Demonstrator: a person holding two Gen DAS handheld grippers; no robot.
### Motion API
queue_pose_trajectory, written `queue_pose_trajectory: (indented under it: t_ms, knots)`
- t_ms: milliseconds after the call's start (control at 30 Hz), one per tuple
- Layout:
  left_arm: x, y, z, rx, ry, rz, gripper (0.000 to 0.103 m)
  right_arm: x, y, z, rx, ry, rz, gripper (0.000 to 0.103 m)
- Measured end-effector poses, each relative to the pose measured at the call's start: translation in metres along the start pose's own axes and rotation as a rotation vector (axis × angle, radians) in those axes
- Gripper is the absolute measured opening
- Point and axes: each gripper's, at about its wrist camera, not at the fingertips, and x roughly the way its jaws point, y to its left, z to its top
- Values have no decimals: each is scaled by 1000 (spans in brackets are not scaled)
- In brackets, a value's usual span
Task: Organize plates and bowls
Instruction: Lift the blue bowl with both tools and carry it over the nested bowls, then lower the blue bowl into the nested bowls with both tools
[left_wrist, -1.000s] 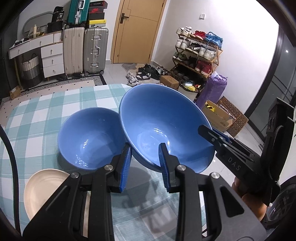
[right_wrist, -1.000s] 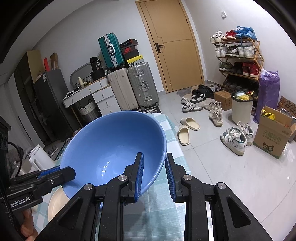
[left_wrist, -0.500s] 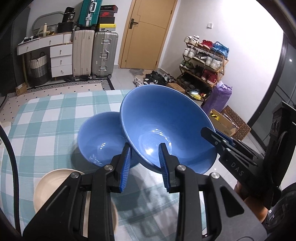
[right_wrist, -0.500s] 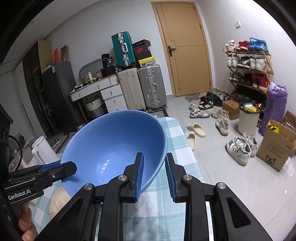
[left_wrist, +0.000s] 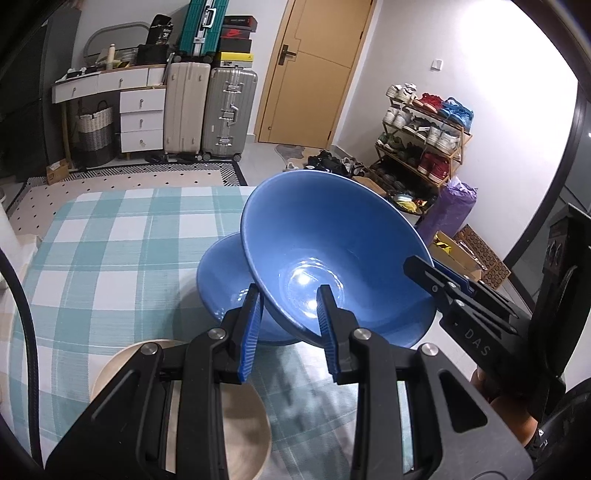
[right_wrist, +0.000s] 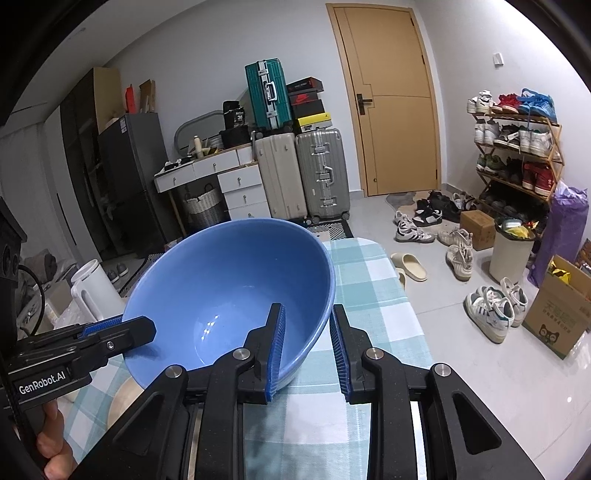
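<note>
So both tongs are on the big bowl (left_wrist: 332, 258) right now, and it's up in the air, tilted. The left tongs (left_wrist: 288, 325) have the near rim between their blue pads, one pad inside the bowl and one outside, pinching it as far as I can tell. The right tongs (right_wrist: 306, 343) straddle the opposite rim the same way: inner pad against the inside wall, while the outer pad looks like it has a bit of a gap to the rim, so I honestly can't tell if that side is clamped or just loosely around it.

Right behind and below the big bowl, ahead-left of the left tongs, sits the small bowl (left_wrist: 225, 280) on the table (left_wrist: 110, 251). The big one overlaps it in the left view, but I can't say if they touch. Under the left tongs, close to the camera, is the plate (left_wrist: 243, 435), flat on the checked cloth.

Progress-wise I'd call it early-to-middle. Nothing is stacked yet: three pieces, all separate, one mid-carry. My guess is the big bowl needs to be set down somewhere sensible, then the small bowl nests into it, since the other way round won't fit, and the plate gets its own spot or goes underneath. So basically all the actual sorting is still left.
</note>
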Motion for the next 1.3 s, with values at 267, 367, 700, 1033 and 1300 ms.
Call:
queue_pose_trajectory:
  t_ms: [267,367,700,1033,1300]
  knots:
    - [20,15,2,-23,18,24,27,22,9,0,-15,30,15,26]
    - [29,21,1,-32,28,32,27,30,11,-2,-19,43,17,26]
    - [59,42,1,-49,41,59,27,54,21,-7,-35,74,19,26]
    - [85,61,-1,-59,60,86,27,74,30,-12,-52,99,30,27]
    - [114,73,-7,-54,96,98,27,94,34,-20,-68,135,24,27]
